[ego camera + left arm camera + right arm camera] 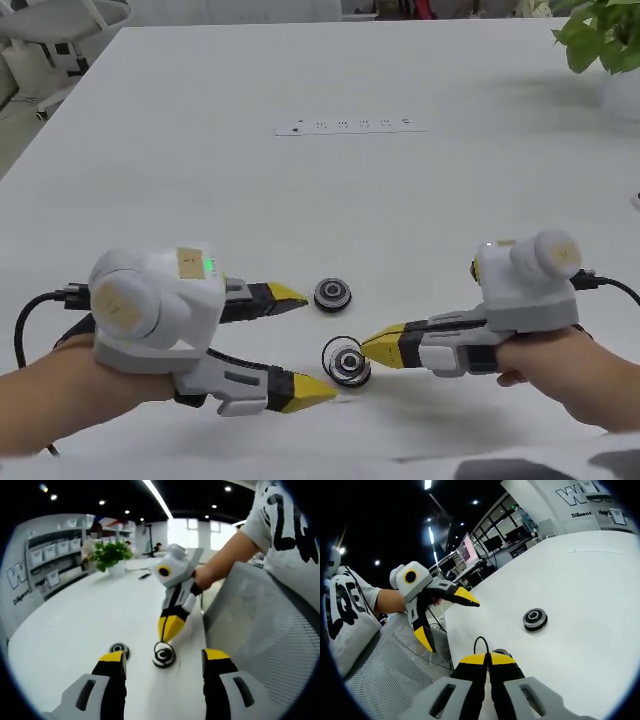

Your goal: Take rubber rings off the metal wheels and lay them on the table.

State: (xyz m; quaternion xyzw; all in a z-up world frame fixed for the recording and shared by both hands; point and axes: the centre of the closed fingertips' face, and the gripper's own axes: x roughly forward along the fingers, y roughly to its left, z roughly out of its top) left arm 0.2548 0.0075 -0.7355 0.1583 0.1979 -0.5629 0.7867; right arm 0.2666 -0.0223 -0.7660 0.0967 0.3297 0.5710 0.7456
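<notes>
pinching a thin black rubber ring (339,340), right gripper (366,346) hovers by round wheel (350,368).

On the table (300,200) the near wheel (346,366) lies just before the far wheel (332,294)

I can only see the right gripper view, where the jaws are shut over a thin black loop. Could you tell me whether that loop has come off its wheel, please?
Observer: Not fully. In the left gripper view the right gripper pinches the rubber ring, which rises as a loop while its lower part lies round the wheel.
Operator: Thank you. Is the wheel lifted with it?
Observer: No, in the head view it appears to sit flat on the table.
Operator: Is the left gripper holding it down?
Observer: No, the left gripper is open. The wheel lies ahead between its jaws and touches neither.
</notes>
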